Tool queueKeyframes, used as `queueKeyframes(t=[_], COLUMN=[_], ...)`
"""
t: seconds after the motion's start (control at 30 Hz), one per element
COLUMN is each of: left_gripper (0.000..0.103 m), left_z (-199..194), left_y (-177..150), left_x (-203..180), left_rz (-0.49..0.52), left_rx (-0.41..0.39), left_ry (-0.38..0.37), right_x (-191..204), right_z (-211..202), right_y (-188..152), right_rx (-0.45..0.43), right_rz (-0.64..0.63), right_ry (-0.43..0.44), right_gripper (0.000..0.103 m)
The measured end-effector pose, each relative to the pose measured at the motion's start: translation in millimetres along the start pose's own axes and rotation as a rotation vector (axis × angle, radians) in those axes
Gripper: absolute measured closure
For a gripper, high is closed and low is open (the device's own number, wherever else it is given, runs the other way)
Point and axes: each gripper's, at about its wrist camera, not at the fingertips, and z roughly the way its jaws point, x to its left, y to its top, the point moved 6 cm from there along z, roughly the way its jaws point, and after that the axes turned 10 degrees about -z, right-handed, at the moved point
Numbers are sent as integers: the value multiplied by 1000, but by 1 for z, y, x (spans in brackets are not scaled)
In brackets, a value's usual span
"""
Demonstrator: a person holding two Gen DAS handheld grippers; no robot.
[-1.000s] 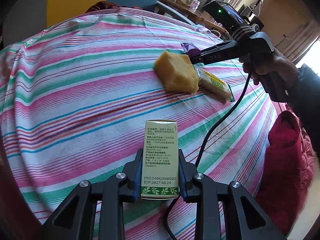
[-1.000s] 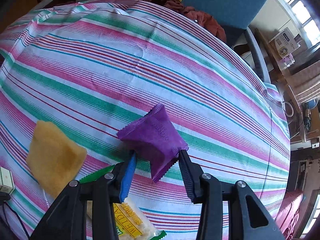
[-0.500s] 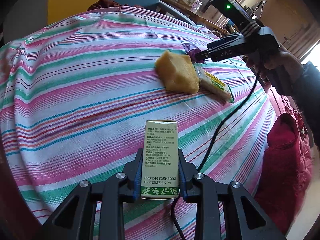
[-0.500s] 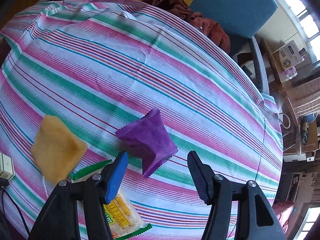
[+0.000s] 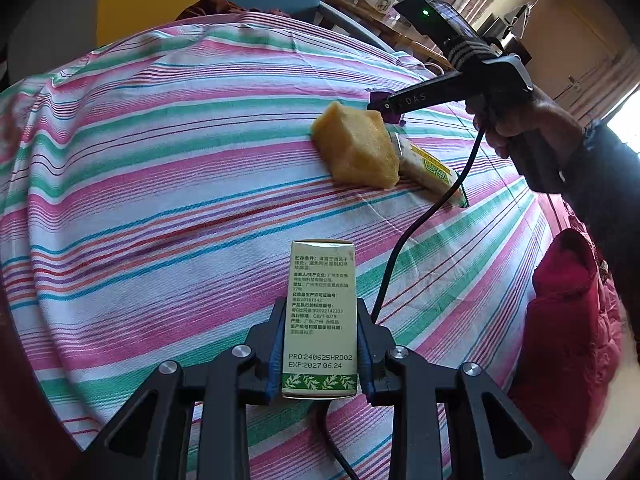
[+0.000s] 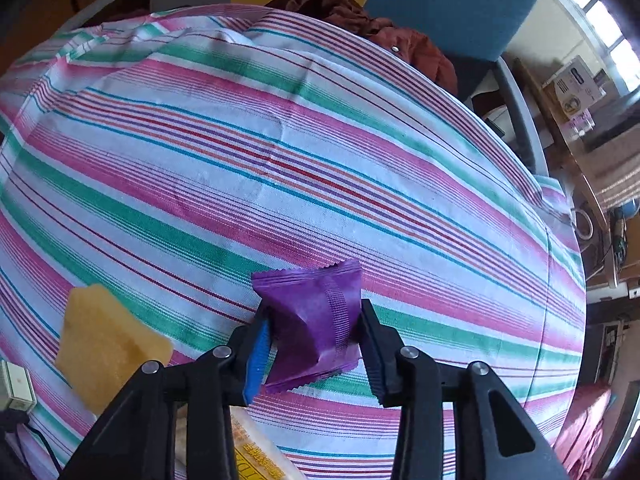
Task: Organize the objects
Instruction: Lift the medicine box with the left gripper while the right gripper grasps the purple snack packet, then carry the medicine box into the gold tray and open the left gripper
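A small green-and-white box [image 5: 319,316] is clamped between the jaws of the left gripper [image 5: 319,344]. The jaws are closed to the width of the box, with the blue pads pressed flat against its two long sides. The box is held lengthwise along the fingers, its printed face turned up toward the camera and its far end projecting past the fingertips above the striped cloth [image 5: 160,184] that covers the surface.

A purple packet [image 6: 314,320] is gripped by the right gripper [image 6: 316,344]. Its jaws are drawn in on the packet from both sides, and the foil is creased and twisted between them; the upper serrated edge stands out beyond the fingertips. In the left wrist view, only a sliver of the packet is seen at the tip of the right gripper, just beyond the sponge. Whether the packet is raised off the cloth or resting on it cannot be told.

A yellow sponge [image 5: 358,146] lies on the cloth well ahead of the box. A cracker pack [image 5: 430,168] with green ends is laid touching the sponge on its right. A black cable [image 5: 416,220] is hung from the right gripper across the cloth. A red garment [image 5: 560,344] is seen at the right edge of the surface.
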Motion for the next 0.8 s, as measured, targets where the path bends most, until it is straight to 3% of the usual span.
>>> queueKeyframes(t=[0.3,0.5,0.67,0.8], left_gripper=[73,73,73,73], left_z=[-19,-54,-85,-106], left_y=[6,12,9,-1], left_x=[2,3,16,26], left_rz=[16,7,-10,-11], left_rx=[-71,-153,-225,-277], left_ry=[30,62,115,153], right_x=[-20,64,106,137], right_z=[-57,-99,-94,-100], right_y=[-22,-25,-48,-54], right_rx=[-171,-249,-237,-229], right_rz=[295,333,372,329], right_ry=[-18,44,123,170], right_gripper=[65,65,65,65])
